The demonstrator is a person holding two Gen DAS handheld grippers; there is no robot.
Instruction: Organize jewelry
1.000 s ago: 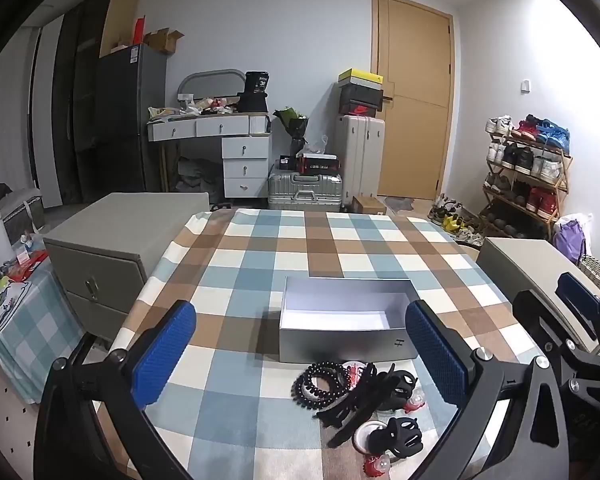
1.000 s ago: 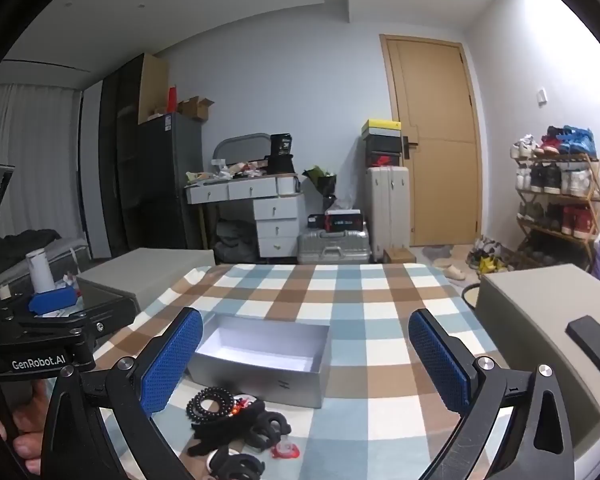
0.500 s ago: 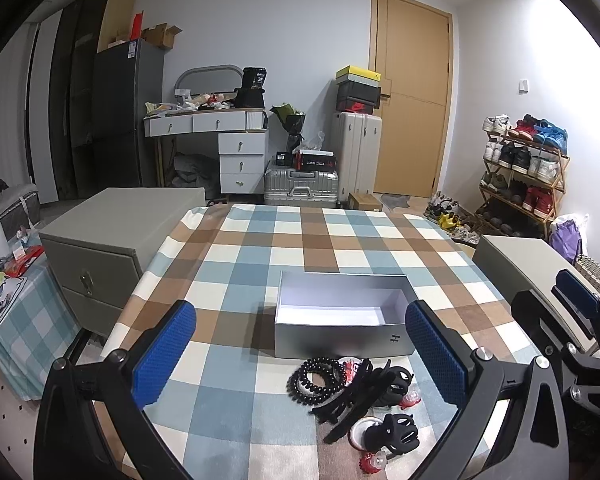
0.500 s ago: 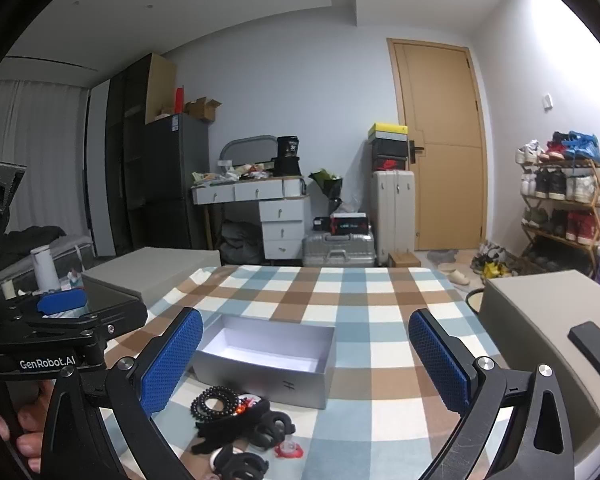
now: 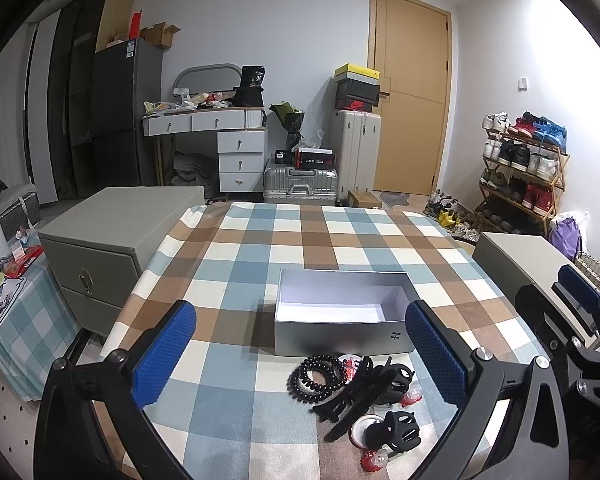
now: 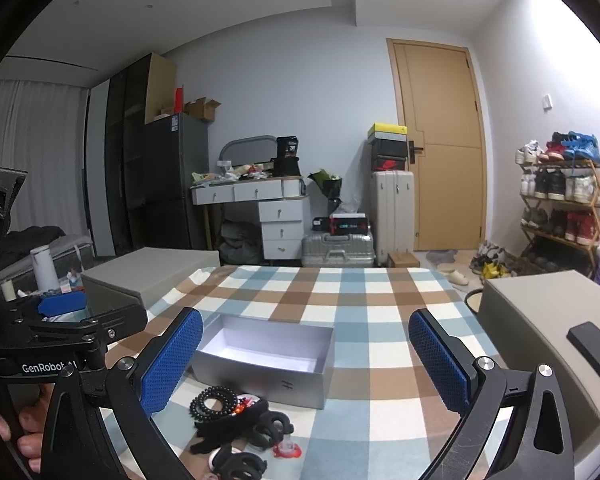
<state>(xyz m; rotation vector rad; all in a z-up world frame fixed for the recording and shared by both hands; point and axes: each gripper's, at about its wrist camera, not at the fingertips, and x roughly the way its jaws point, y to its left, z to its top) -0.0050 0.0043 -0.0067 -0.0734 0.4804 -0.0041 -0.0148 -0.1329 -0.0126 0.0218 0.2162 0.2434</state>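
An open grey box [image 5: 342, 324] [image 6: 266, 362] with a white inside stands empty on the checked tablecloth [image 5: 284, 248]. In front of it lies a pile: a black bead bracelet [image 5: 315, 373] [image 6: 214, 399], black claw hair clips [image 5: 392, 432] [image 6: 270, 424], a long black clip [image 5: 354, 394] and small red pieces [image 5: 411, 395] [image 6: 286, 449]. My left gripper [image 5: 300, 354] hovers open above the pile, holding nothing. My right gripper [image 6: 306, 360] is open too, raised to the pile's right. The right gripper shows at the edge of the left view [image 5: 580, 344], and the left gripper with a hand in the right view [image 6: 56, 340].
Grey cabinets stand beside the table on the left [image 5: 112, 232] and right [image 6: 548, 332]; a dark phone [image 6: 594, 350] lies on the right one. A small side table [image 5: 8, 292] with clutter is lower left. Suitcases [image 5: 300, 186], a desk, a door and a shoe rack [image 5: 520, 176] are beyond.
Both views have tilted upward slightly, so the box and the pile sit a little lower in frame. Both grippers stay open and nothing on the table has moved.
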